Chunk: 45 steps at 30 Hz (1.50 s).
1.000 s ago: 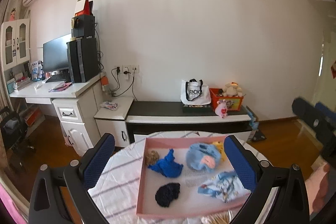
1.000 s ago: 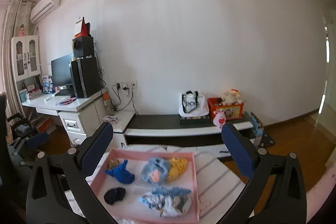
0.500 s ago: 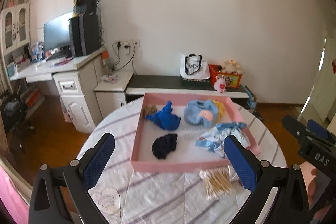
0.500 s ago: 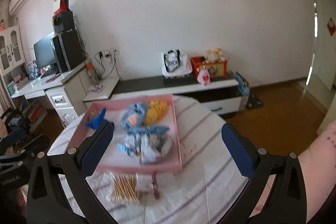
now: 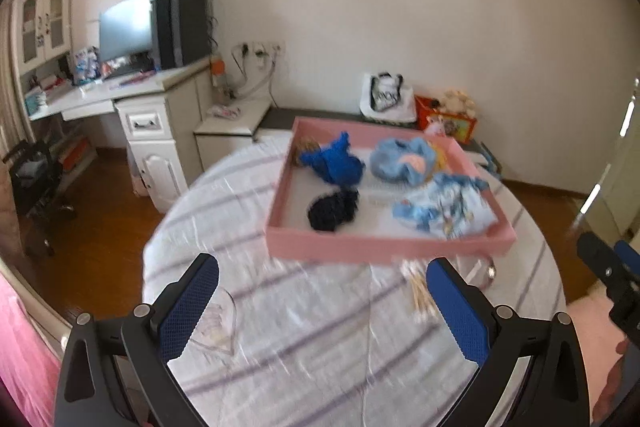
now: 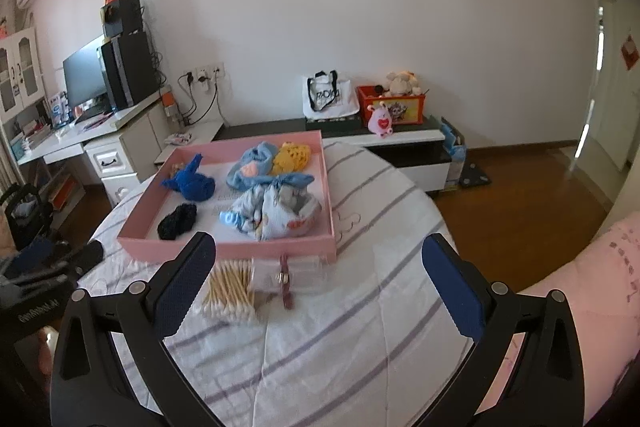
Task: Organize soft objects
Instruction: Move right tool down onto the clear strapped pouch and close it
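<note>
Beyond both wide-open grippers, left (image 5: 322, 301) and right (image 6: 318, 281), soft items fill the pink tray (image 6: 224, 250).

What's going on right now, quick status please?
Left gripper and right gripper open, holding nothing, above the table. Soft items sit in the pink tray. Cotton swabs and a clip lie before it.

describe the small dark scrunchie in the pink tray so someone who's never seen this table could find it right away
On the round table with the striped cloth sits a shallow pink tray. The dark scrunchie lies in its near-left corner, just in front of the bright blue one. It is the only near-black piece; its neighbours are blue, yellow or pale patterned.
</note>
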Tool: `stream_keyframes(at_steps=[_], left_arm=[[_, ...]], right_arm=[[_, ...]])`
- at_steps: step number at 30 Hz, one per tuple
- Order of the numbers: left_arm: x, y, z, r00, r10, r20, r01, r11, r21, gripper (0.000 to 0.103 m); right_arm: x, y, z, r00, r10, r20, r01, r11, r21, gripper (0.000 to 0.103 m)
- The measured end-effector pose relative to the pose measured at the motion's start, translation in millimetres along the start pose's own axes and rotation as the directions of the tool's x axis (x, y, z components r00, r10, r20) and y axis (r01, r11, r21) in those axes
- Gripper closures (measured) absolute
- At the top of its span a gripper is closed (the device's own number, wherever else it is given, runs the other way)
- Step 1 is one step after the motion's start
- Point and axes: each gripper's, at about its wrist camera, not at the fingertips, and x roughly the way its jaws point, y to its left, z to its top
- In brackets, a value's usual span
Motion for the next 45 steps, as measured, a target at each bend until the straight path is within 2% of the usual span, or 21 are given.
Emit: stream_keyframes(at_steps=[6, 28, 38, 45], left_arm=[[0.4, 1.1, -9.3, 0.999, -0.026, -0.035, 0.026, 1.0, 0.003, 0.0], [12.2, 7.0, -17.1, 0.998, -0.015, -0.055, 0.015, 1.0, 0.0, 0.0], [29.8, 13.3, -21.0, 0.996, -0.016, -0.093, 0.016, 1.0, -0.002, 0.0], [50.6, 18.6, -23.5, 0.992, -0.017, -0.128, 0.017, 1.0, -0.002, 0.0]], right_arm=[[0.2, -0.6, -8.5, 1.0, 0.009, -0.029, -0.008, 1.0, 0.024, 0.0], [22.3, 4.7, -16.2, 0.996, -0.012, -0.09, 0.014, 1.0, 0.022, 0.0], [56.9, 12.6, -26.7, 0.984, -0.025, -0.176, 0.027, 1.0, 0.009, 0.0], [88.2, 20.5, -36.1, 0.968, -0.028, -0.251, 0.028, 1.0, -0.003, 0.0]])
